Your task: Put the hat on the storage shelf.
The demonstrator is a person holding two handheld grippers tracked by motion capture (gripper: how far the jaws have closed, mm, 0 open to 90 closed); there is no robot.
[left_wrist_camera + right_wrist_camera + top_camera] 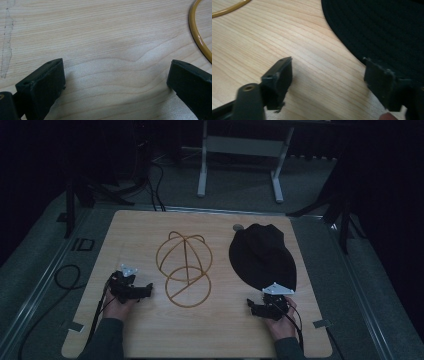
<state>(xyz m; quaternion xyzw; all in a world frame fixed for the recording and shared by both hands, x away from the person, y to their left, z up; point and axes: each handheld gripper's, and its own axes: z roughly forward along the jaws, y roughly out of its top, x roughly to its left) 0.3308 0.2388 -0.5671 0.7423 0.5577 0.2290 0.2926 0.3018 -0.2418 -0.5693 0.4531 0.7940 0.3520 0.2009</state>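
Tongs both spread and empty: right gripper beside black cap, left gripper by wire stand; grabbing the cap's probably next.

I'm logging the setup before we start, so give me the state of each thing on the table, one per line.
Cap: lying flat on the table, not held.
Wire frame: lying on the table, bare, nothing on it.
Left gripper: open, holding nothing.
Right gripper: open, holding nothing, beside the cap's edge.

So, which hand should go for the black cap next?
Right. The right tongs sit open just below the black fabric cap's brim, which lies beside their jaws in the right gripper view. The left tongs are across the gold wire hat frame, farther away.
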